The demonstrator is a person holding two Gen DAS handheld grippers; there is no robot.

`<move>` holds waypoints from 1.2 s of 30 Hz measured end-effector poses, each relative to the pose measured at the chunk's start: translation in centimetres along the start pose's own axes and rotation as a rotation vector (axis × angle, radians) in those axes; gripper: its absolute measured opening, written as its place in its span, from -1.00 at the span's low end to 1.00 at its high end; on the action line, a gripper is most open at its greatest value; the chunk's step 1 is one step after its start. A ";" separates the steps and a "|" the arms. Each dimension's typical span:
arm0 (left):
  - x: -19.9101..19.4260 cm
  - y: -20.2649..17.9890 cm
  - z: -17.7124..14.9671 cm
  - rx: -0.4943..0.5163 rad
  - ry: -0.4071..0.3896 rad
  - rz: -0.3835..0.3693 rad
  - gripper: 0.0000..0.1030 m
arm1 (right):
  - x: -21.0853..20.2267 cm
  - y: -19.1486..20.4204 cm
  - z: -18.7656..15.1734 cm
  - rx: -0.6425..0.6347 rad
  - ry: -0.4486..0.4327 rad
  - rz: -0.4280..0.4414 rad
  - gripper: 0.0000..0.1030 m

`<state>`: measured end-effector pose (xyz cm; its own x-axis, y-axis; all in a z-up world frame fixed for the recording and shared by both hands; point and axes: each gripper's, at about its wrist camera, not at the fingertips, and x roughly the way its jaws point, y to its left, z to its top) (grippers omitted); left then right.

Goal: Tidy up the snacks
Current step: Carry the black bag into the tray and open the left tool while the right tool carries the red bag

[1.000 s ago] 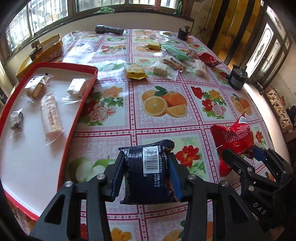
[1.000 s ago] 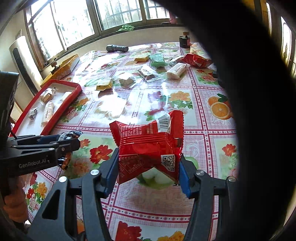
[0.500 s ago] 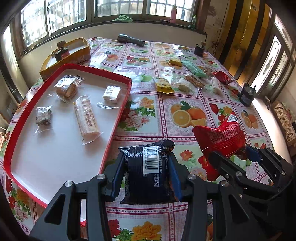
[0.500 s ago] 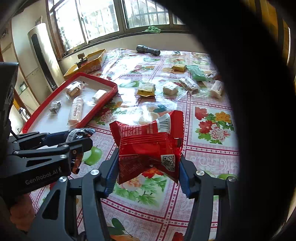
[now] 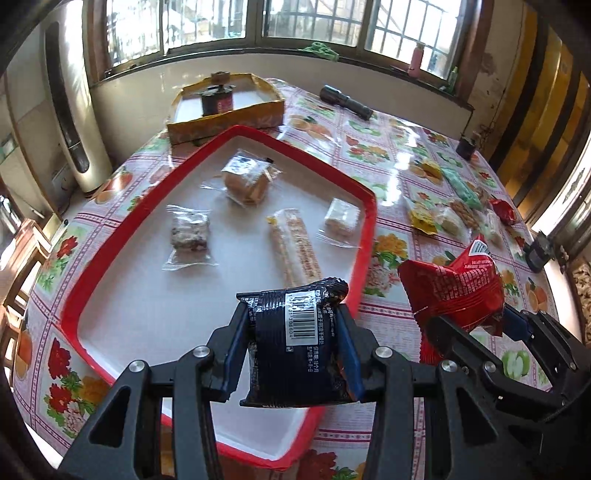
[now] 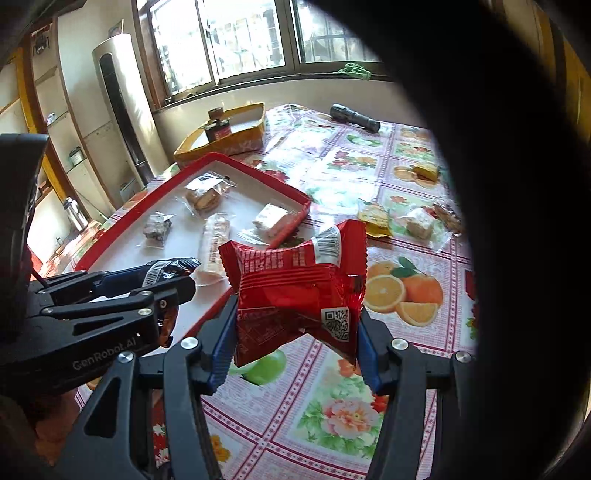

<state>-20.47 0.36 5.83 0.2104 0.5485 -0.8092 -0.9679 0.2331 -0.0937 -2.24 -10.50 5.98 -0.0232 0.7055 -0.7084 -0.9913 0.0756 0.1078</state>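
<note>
Floral oilcloth covers the table (image 5: 388,147), where a red-rimmed tray (image 5: 369,206) carries four wrapped snacks. Over its near corner, the left gripper (image 5: 291,350) clamps a black packet (image 5: 295,332); beside it, the right gripper (image 6: 295,332) pinches a red packet (image 6: 295,288) above the cloth.

Barred windows (image 5: 303,22) behind, daylight; tall air conditioner (image 5: 68,107) left; floral tablecloth (image 5: 369,147).

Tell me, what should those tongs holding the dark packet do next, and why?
Probably lower the dark packet onto the bare white floor of the red tray and let go. The left tongs grip it above the tray's near end, where four wrapped snacks already lie farther in.
</note>
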 end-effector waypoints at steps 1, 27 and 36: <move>0.0 0.8 0.2 -0.015 -0.003 0.016 -0.13 | 0.4 0.7 0.2 -0.013 0.003 0.010 0.12; 4.2 8.5 3.1 -0.151 0.036 0.213 -0.10 | 10.2 9.9 1.3 -0.052 0.156 0.221 0.13; 4.3 8.1 3.1 -0.130 0.040 0.240 0.02 | 10.4 10.3 1.4 -0.077 0.155 0.192 0.20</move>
<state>-26.94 7.10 3.42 -0.0298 0.5431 -0.8391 -0.9995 -0.0062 0.0315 -12.54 -1.43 0.71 -0.2262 0.5844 -0.7793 -0.9735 -0.1076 0.2019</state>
